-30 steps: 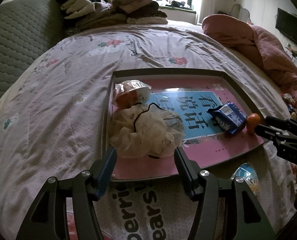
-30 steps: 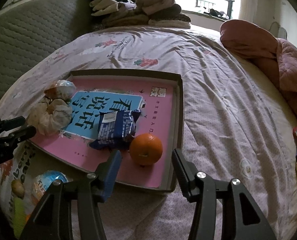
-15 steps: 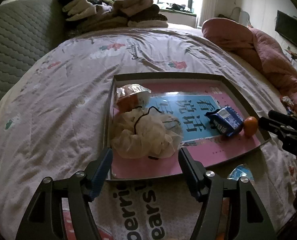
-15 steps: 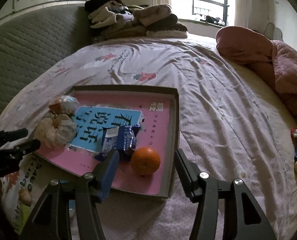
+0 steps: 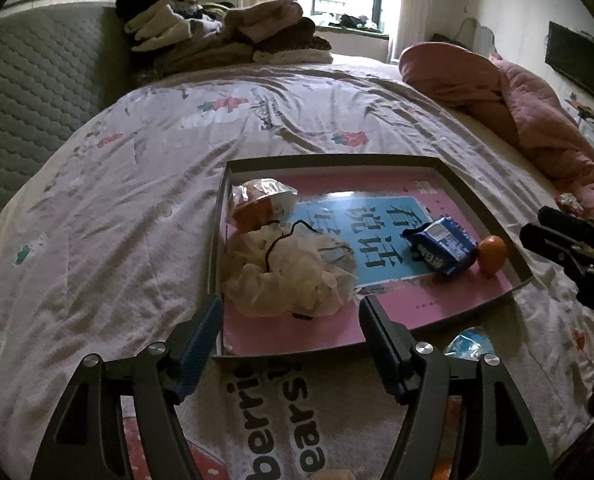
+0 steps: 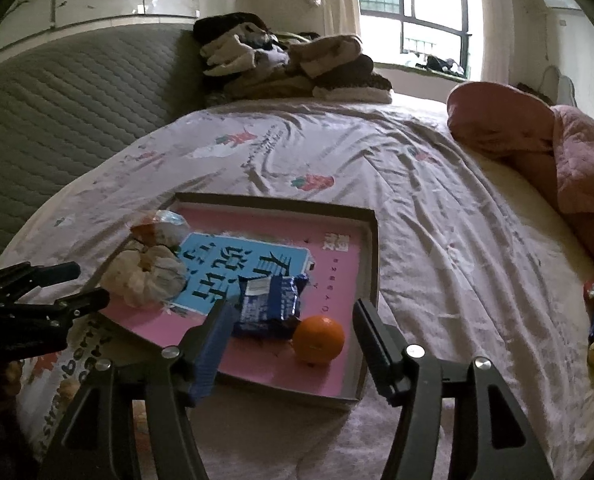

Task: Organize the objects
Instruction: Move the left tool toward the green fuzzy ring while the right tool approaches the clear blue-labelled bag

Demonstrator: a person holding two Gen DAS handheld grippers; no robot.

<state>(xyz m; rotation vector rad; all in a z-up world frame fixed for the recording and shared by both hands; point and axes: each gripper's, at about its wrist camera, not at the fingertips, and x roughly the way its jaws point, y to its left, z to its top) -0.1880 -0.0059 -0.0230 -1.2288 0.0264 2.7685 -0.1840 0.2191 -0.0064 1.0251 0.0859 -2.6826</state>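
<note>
A bedroom, the bed (image 5: 145,208) spread with a floral sheet; on it lies a shallow tray (image 5: 485,204) lined pink; inside sit a cream mesh bundle (image 5: 289,276), a wrapped orange snack (image 5: 257,204) beyond it, a blue packet (image 6: 269,306) and an orange (image 6: 319,339) just beside that; the left gripper (image 5: 289,334) hovers before the bundle, jaws opening, nothing between them; the right gripper (image 6: 291,340) hangs before the orange, jaws opening, gripping nothing.

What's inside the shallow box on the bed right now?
Inside the box: an orange, a blue snack packet, a crumpled white bag and a wrapped snack. They hide part of its printed pink bottom.
</note>
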